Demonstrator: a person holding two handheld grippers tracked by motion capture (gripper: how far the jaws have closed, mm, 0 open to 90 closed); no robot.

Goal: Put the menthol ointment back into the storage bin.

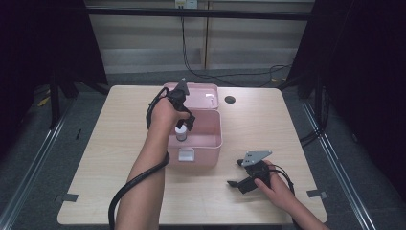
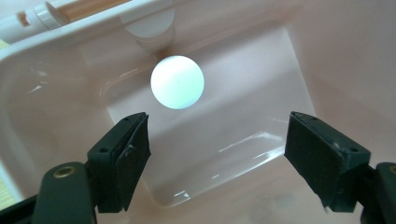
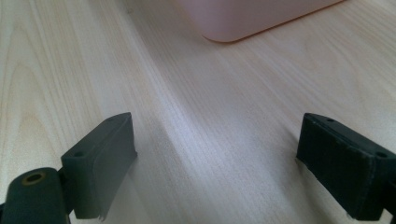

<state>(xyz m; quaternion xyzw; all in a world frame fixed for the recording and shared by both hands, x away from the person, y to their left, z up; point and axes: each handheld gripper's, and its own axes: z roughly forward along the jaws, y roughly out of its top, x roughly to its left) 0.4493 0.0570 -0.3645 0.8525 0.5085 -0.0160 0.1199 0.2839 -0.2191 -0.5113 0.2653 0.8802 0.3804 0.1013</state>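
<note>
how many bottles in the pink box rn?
1. A white-capped bottle stands upright inside the pink box, near its left wall, just below the left gripper, whose open jaws are clear of it. The hand may hide part of the box floor.

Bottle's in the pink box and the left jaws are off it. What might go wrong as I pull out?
1. The bottle stands upright and alone in the box; a knock from the open left gripper above it could tip it.
2. The lid stands open behind the left hand; the trailing cable could catch it.
</note>
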